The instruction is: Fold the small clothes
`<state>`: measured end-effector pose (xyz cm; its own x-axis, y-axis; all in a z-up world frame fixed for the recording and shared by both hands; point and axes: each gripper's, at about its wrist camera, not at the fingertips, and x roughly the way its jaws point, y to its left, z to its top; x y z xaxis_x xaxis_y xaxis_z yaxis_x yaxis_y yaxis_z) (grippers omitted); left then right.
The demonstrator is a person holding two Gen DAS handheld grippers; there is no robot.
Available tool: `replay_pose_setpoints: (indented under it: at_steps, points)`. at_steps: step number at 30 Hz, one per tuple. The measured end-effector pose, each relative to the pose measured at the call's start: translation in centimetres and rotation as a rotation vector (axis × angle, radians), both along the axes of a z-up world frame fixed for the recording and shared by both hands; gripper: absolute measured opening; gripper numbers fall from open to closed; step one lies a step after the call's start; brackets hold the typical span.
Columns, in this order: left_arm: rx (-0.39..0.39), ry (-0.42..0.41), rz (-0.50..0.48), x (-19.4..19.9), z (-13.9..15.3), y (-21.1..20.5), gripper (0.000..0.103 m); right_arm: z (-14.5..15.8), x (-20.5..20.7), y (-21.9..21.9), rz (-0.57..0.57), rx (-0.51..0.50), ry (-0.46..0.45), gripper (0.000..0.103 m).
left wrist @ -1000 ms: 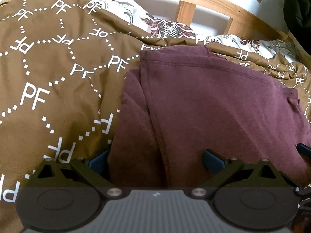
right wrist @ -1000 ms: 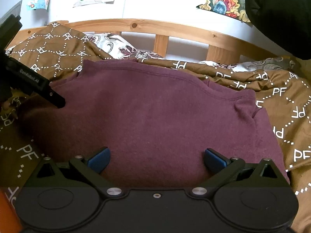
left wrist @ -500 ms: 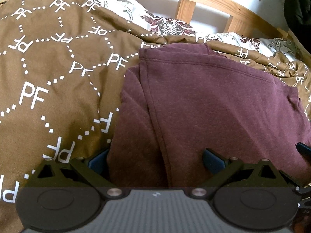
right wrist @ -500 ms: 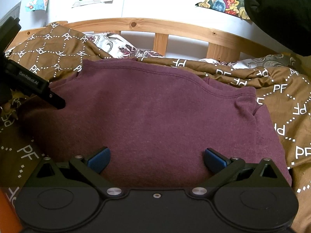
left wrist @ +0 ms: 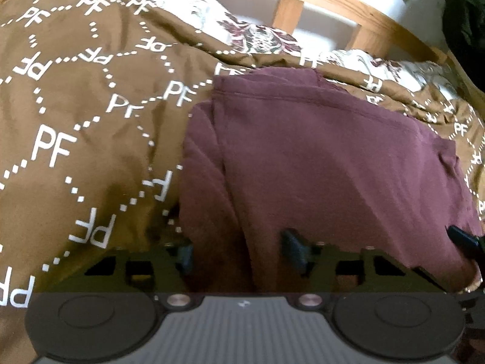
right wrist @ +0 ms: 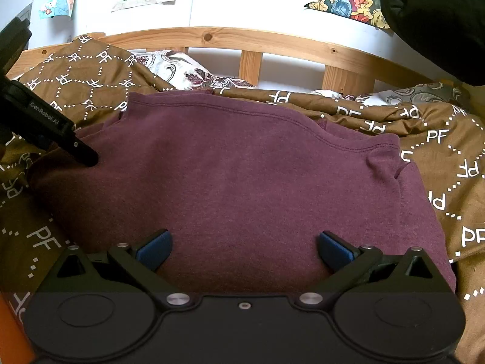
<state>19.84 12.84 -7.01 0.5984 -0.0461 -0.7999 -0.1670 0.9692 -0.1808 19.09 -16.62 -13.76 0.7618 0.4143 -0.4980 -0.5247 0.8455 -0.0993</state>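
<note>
Maroon garment (right wrist: pixel 242 182), one, lying on my brown "PF"-print bedspread (left wrist: pixel 75 121).
Left claw (left wrist: pixel 239 251) low over its left edge, jaws narrowed around a fold, not visibly pinching; "GenRobot.AI" readable on its side in the right view. Right claw (right wrist: pixel 244 248) spread wide, low at the near hem. Wooden headboard (right wrist: pixel 257 42) behind.

- Garment (right wrist: pixel 242 188) spread flat on bedspread (left wrist: pixel 75 127), with a folded layer (left wrist: pixel 206 188) along its left edge.
- Left gripper (left wrist: pixel 239 251) at garment's near left edge, fingers astride the fold.
- Right gripper (right wrist: pixel 242 248) at garment's near edge, right of the left one.
- Pillows (right wrist: pixel 194 74) behind garment, partly under bedspread.
- Headboard (right wrist: pixel 251 42) behind pillows, against wall (right wrist: pixel 242 3).
</note>
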Motion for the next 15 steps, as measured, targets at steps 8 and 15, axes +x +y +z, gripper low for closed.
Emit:
replay_pose_setpoints:
  at_steps: [8, 15]
  points:
    - [0.057, -0.019, -0.020, 0.3, 1.7, -1.7, 0.021, -0.1, 0.1, -0.1, 0.000, 0.001, 0.003, 0.103]
    - [0.105, -0.172, -0.174, -0.5, 6.5, -5.6, 0.017, 0.8, 0.1, -0.1, 0.004, -0.046, -0.001, 0.102]
